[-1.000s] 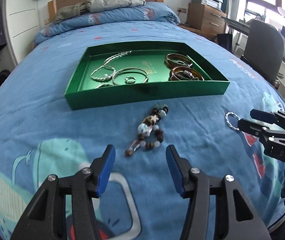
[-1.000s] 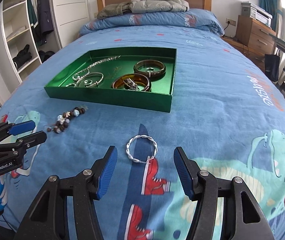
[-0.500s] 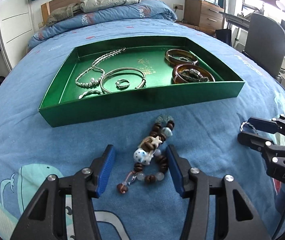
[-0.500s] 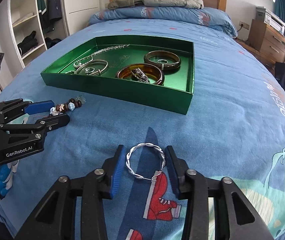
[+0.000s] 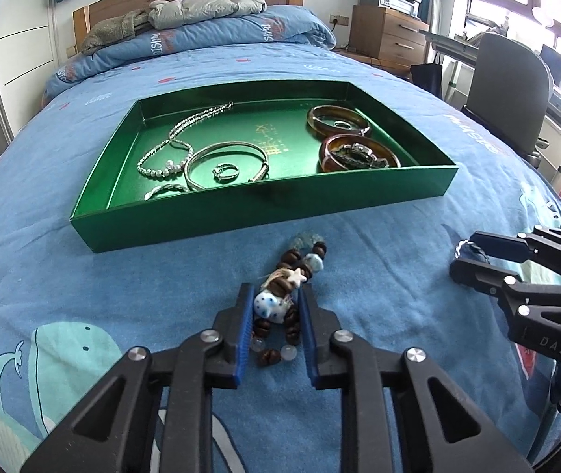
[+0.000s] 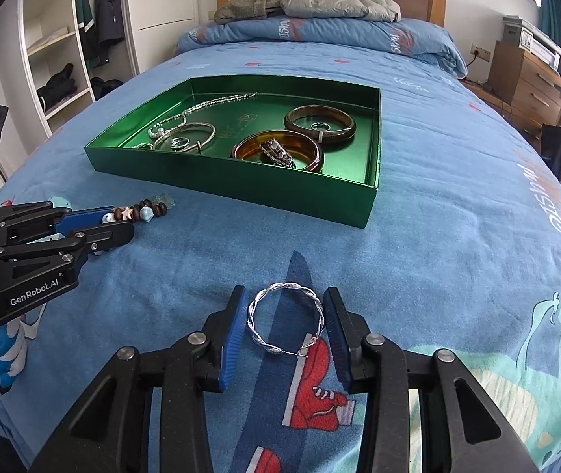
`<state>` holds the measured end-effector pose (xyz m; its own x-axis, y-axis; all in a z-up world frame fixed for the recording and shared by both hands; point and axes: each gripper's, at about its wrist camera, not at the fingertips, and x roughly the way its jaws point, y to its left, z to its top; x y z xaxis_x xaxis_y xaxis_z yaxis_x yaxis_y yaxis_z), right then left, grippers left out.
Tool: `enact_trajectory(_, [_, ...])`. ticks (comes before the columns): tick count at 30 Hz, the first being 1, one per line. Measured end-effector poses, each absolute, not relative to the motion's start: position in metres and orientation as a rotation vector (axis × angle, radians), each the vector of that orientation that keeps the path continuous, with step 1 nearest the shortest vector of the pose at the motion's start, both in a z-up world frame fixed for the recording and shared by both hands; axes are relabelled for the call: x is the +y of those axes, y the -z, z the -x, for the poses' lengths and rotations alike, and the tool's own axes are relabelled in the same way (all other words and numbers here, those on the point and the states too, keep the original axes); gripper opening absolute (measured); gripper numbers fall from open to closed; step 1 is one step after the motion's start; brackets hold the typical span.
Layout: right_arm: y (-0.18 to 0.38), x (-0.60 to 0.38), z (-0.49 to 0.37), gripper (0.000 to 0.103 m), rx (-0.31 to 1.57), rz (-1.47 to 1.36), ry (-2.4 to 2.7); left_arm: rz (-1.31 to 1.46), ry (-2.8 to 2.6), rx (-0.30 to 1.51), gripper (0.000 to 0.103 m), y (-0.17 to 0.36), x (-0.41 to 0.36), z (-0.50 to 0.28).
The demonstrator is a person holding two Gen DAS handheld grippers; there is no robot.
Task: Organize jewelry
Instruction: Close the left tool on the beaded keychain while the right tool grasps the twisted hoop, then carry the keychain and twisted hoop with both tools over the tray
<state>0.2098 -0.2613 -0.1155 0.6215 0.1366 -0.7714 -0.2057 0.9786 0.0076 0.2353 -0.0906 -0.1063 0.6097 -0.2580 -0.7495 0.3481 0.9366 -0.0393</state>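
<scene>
A brown and pale-blue beaded bracelet (image 5: 285, 291) lies on the blue bedspread in front of the green tray (image 5: 264, 213). My left gripper (image 5: 273, 295) has closed its blue pads against the beads on both sides. A twisted silver bangle (image 6: 286, 321) lies on the bedspread between the pads of my right gripper (image 6: 285, 315), which touch its sides. The tray (image 6: 241, 193) holds a silver chain, a silver bangle, a ring and two brown bangles. Each gripper shows in the other's view, the right one (image 5: 473, 254) and the left one (image 6: 119, 222).
A folded duvet and a jacket (image 6: 312, 4) lie at the head of the bed. A wooden dresser (image 5: 389, 37) and a grey chair (image 5: 509, 79) stand to the right of the bed. An open wardrobe (image 6: 64, 59) stands to the left.
Both grippers moved forward and down onto the bedspread and closed, the left around the beaded bracelet, the right around the silver bangle.
</scene>
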Motion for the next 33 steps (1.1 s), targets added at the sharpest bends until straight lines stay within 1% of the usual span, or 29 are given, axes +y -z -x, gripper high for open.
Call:
enact_trajectory(12, [0.098,-0.263,-0.197,0.039,0.843,0.072,-0.206,0.006,0.431,0.822,0.016,0.077,-0.068,-0.223])
enact_trajectory(23, [0.082,-0.273,-0.189,0.039,0.795,0.039,-0.212,0.048,0.430,0.768,0.016,0.043,-0.051,-0.218])
enact_trajectory(28, [0.057,-0.268,-0.199,0.039,0.741,0.049,-0.234,0.074,0.442,0.724,0.016,0.018,-0.049,-0.235])
enact_trajectory(33, [0.036,-0.254,-0.235,0.039,0.708,0.062,-0.268,0.077,0.431,0.714,0.016,0.002,-0.057,-0.274])
